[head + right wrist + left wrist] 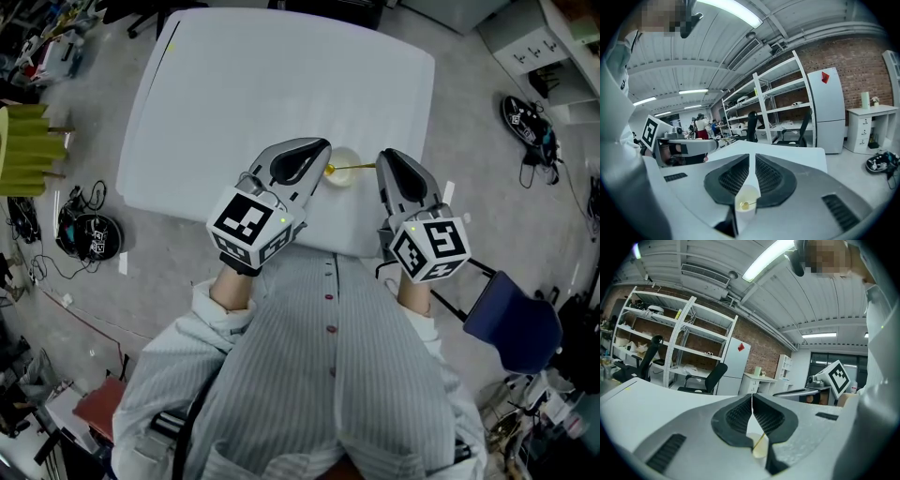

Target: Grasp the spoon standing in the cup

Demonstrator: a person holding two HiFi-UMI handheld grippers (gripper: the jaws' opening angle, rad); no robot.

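A small pale cup [339,176] stands on the white table [244,103] near its front edge. A thin gold spoon [356,168] stands in it, its handle leaning right. My left gripper [322,148] hovers just left of the cup with its jaws shut and empty. My right gripper [386,155] hovers just right of the cup, by the handle's end, also shut on nothing. In the left gripper view the cup [759,449] and spoon handle [762,438] show below the closed gripper [752,399]. In the right gripper view the cup [746,200] with the spoon [745,205] sits under the gripper [749,159].
A blue chair [511,323] stands at the table's right front corner. Headphones and cables [89,234] lie on the floor to the left, beside a green object [23,150]. More gear [530,127] lies on the floor at the right.
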